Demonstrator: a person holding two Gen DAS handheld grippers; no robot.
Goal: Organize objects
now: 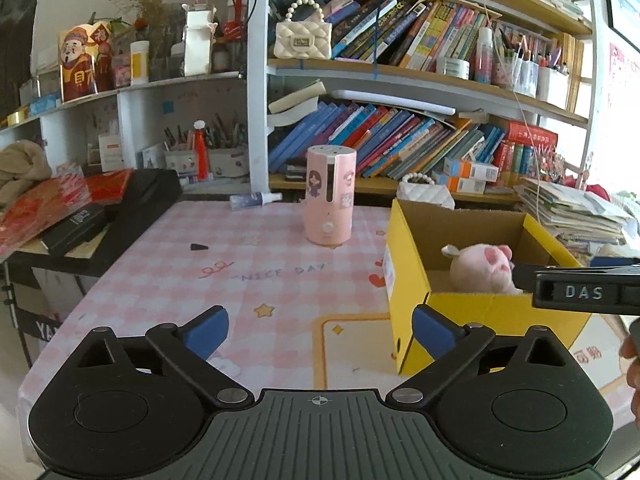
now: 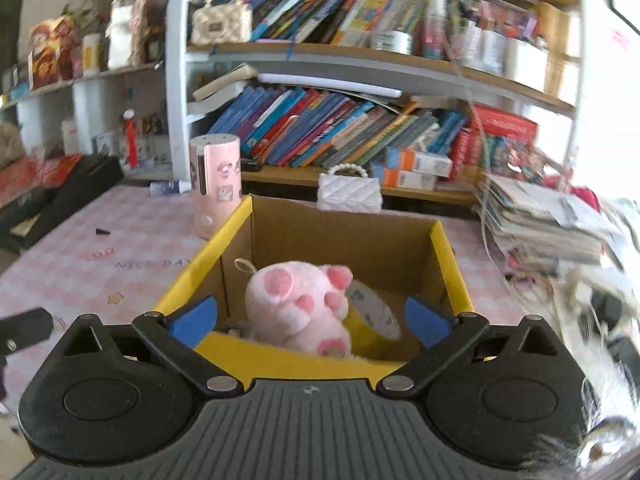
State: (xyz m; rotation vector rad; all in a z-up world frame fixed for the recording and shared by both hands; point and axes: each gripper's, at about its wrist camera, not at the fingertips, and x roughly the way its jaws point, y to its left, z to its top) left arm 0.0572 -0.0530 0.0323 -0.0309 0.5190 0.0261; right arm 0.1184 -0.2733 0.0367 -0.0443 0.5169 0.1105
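Plush point(image 2: 298, 304): soft, light; lower centre, in box point(image 2: 240, 364); pinch body.
Left gripper point(image 1: 320, 332): wide open, empty.
Right gripper point(image 2: 308, 320): wide open, empty.

We log two sets of tongs. Left tongs point(image 1: 320, 330): black linkage arms, blue pads point(image 1: 430, 328), silver pivot screws, ribbed grey base with crosshair mark at lower centre. Right tongs point(image 2: 308, 320): identical build; their black side, lettered "DAS", shows at right edge of the left view.
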